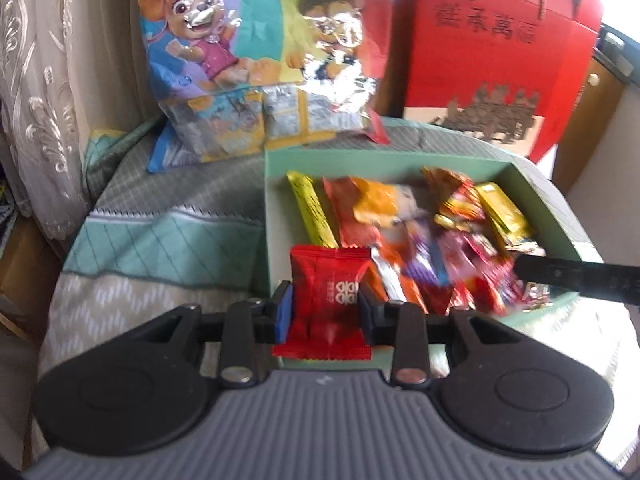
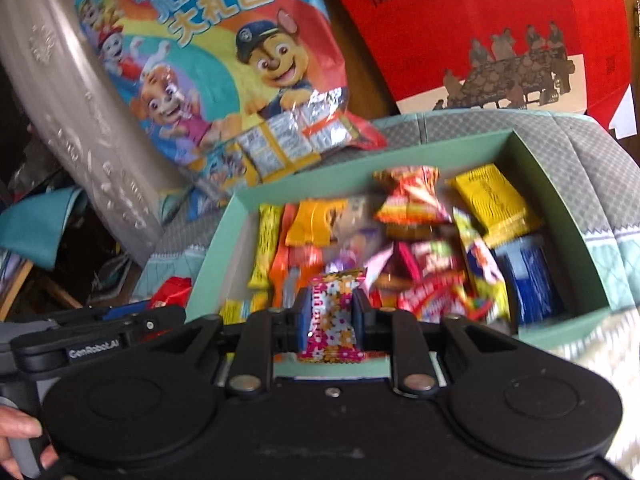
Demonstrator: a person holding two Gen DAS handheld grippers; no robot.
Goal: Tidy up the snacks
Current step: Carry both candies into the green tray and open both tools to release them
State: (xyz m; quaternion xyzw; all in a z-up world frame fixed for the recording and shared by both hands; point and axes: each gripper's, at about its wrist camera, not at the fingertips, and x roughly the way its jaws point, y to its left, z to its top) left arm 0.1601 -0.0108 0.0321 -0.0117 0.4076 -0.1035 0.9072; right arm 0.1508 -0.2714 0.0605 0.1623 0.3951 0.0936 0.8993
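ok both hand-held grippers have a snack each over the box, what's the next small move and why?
Probably carry both clear of the pale green cardboard box toward the quilted cloth beside it. The left hand-held gripper is shut on a red foil-wrapped snack, the right hand-held gripper on a flower-print candy; both hang above the mixed pile, so nothing is sorted yet.

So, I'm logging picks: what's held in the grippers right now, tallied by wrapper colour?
Red snack packet, in the left gripper: 1
Floral candy, in the right gripper: 1
Total held: 2
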